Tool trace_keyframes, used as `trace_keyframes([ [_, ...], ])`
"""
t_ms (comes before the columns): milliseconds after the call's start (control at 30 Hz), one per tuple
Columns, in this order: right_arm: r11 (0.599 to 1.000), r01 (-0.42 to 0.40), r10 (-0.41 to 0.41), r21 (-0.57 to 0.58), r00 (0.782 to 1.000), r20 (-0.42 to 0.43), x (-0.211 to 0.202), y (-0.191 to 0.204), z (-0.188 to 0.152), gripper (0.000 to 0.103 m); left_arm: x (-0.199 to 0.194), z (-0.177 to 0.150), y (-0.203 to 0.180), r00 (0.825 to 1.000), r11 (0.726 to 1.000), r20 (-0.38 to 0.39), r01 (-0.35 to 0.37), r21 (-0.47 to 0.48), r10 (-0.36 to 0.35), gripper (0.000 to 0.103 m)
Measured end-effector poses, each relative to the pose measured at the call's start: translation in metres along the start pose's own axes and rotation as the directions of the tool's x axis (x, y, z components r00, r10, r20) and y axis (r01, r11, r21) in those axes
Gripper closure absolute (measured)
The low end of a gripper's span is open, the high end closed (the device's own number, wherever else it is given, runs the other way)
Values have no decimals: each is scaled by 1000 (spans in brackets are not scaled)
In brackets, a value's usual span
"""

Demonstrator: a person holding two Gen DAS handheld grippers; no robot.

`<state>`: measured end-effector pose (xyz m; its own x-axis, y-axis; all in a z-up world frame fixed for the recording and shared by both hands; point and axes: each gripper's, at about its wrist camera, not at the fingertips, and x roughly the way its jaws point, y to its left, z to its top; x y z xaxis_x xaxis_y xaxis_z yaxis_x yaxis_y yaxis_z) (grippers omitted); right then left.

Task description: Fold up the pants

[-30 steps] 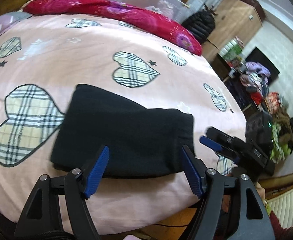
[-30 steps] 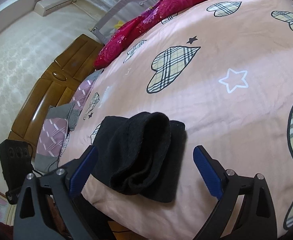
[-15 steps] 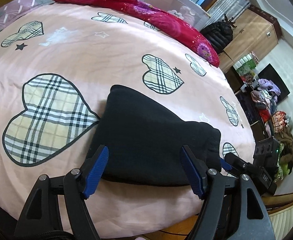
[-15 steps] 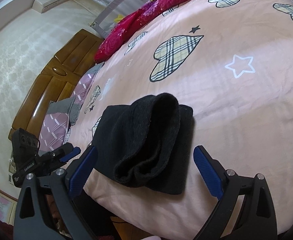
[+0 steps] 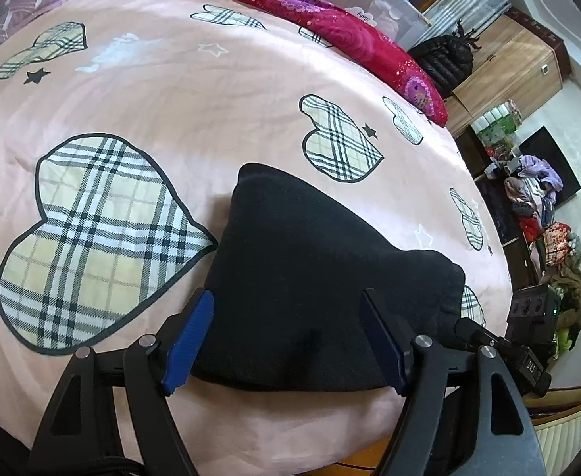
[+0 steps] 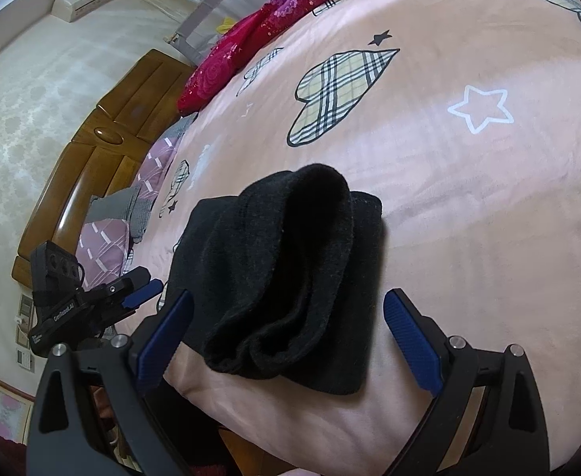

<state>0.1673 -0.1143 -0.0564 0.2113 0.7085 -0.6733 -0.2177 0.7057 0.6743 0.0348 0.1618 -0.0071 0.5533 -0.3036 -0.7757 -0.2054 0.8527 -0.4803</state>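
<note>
- Since a second ago the left gripper (image 5: 286,341) has come forward and lower over the bed, so the folded black pants (image 5: 310,277) now fill the space between its blue pads, where before they lay ahead of the tips; the right gripper (image 6: 286,341) has sunk only slightly toward the other end.
- Both sets of fingers stand wide apart with nothing gripped. The left pads (image 5: 187,337) bracket the near edge of the bundle without pressing it; the right pads (image 6: 409,341) straddle the open, layered end.
- The pants lie as a compact stack near the front edge of the pink quilt (image 5: 171,91), close to the drop-off, beside a large plaid heart (image 5: 96,238).
- The fabric looks like a soft, thick knit: light, limp and not slippery. It will sag and unroll if pinched by one layer, so I would take hold through all layers at a corner or the folded edge.
- From the right wrist view the top layer bulges up in a loose roll (image 6: 290,261); the fold seems done but untidy.
- Black on black hides seams and layer count, and the underside and the holder's hands are out of sight.
</note>
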Motion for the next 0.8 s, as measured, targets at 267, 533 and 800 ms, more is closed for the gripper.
trace_keyframes([
  [267,1000,6,-6,9,1000,-17,6,-2,2,7,14,10,8,1000,1000,-24,4,-16,-4,27],
  [533,1000,19,-19,17,1000,-25,10,-5,-2,7,28,10,11,999,1000,-43,-3,-27,2,27],
  [800,997,82,-82,-9,996,-32,17,-15,-4,7,45,12,17,998,999,-69,-13,-30,11,27],
])
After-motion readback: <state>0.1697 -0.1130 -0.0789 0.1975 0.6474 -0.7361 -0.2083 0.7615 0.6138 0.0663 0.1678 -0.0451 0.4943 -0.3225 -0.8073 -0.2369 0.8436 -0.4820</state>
